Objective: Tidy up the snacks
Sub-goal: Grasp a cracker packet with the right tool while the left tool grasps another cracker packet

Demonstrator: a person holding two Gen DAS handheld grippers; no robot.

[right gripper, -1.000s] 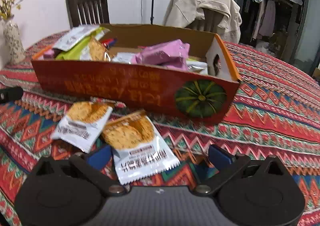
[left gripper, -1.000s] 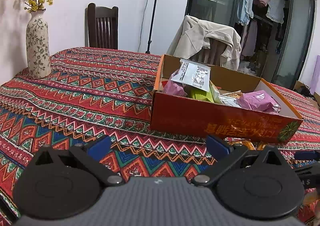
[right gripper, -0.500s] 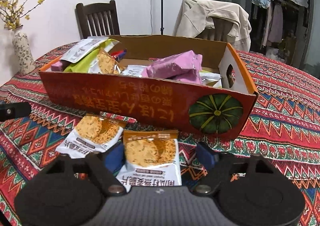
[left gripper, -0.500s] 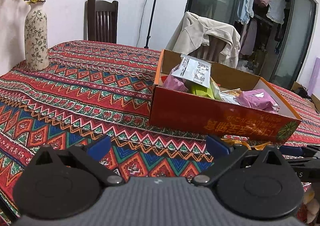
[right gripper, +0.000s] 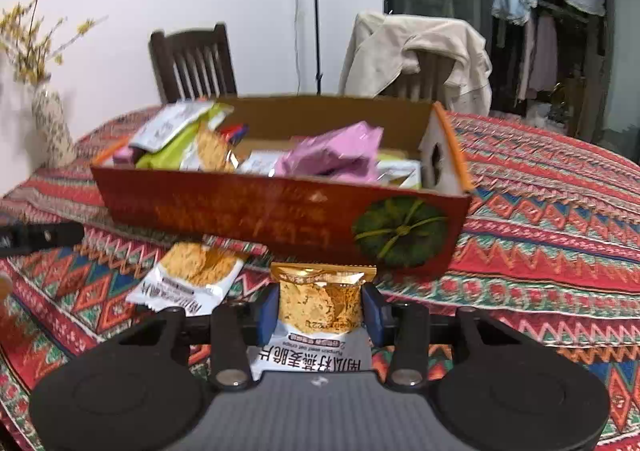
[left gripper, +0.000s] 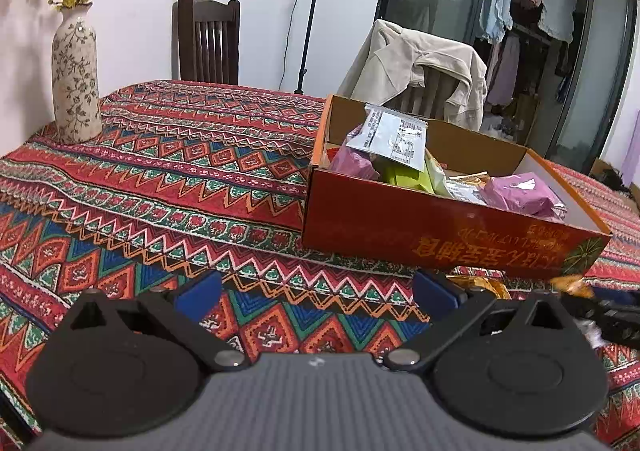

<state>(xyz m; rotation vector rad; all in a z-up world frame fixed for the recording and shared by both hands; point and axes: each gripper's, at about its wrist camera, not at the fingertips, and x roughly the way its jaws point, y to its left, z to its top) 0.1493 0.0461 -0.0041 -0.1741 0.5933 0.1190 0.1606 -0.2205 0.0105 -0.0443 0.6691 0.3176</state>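
Closed since before, right hand-held gripper (right gripper: 320,309) now clamps cracker packet (right gripper: 319,303).

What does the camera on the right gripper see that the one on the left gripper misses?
Only the right wrist view shows the right gripper shut on a cracker packet, a second cracker packet lying on the tablecloth in front of the box, and the pumpkin picture on the box.

Only the left wrist view shows the left gripper, open and holding nothing.

Both show the orange snack box, the pink bag inside it, the vase, the dark wooden chair and the beige jacket draped over another chair.
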